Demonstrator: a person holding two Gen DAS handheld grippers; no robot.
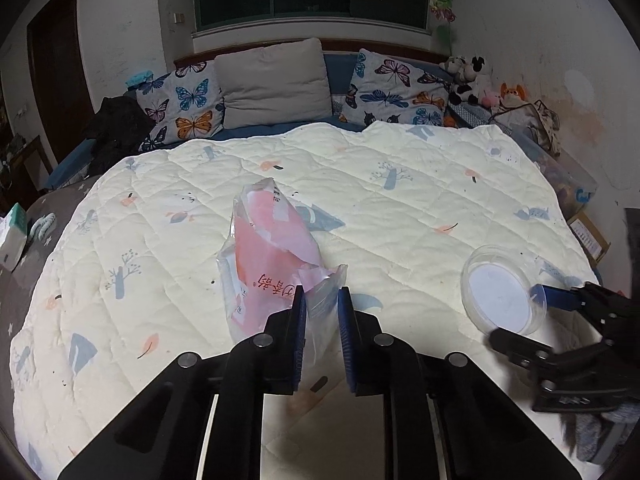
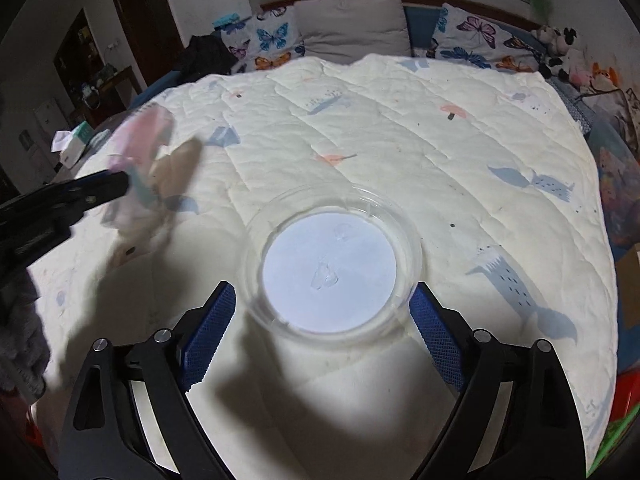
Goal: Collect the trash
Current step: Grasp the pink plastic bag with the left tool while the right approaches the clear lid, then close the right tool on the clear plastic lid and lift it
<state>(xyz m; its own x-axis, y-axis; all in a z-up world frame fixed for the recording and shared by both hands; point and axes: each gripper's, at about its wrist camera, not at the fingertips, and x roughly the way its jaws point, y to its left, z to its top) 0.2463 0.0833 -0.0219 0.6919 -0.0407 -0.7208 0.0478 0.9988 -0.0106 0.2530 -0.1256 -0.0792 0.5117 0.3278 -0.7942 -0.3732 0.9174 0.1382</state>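
A pink and white plastic bag (image 1: 270, 256) stands up from the white quilt (image 1: 400, 208). My left gripper (image 1: 322, 300) is shut on the bag's clear lower corner. The bag shows blurred at the left of the right wrist view (image 2: 140, 152). A clear round plastic lid (image 2: 332, 264) lies flat on the quilt (image 2: 400, 128). My right gripper (image 2: 324, 300) is open, with one blue pad on each side of the lid's near rim. The lid (image 1: 500, 292) and right gripper (image 1: 520, 314) also show at the right of the left wrist view.
Butterfly pillows (image 1: 184, 108) and a grey pillow (image 1: 276, 80) lie at the head of the bed. Stuffed toys (image 1: 472, 80) sit in the far right corner. A tissue box (image 1: 12, 236) lies at the bed's left edge. A clear storage box (image 1: 568, 176) stands right of the bed.
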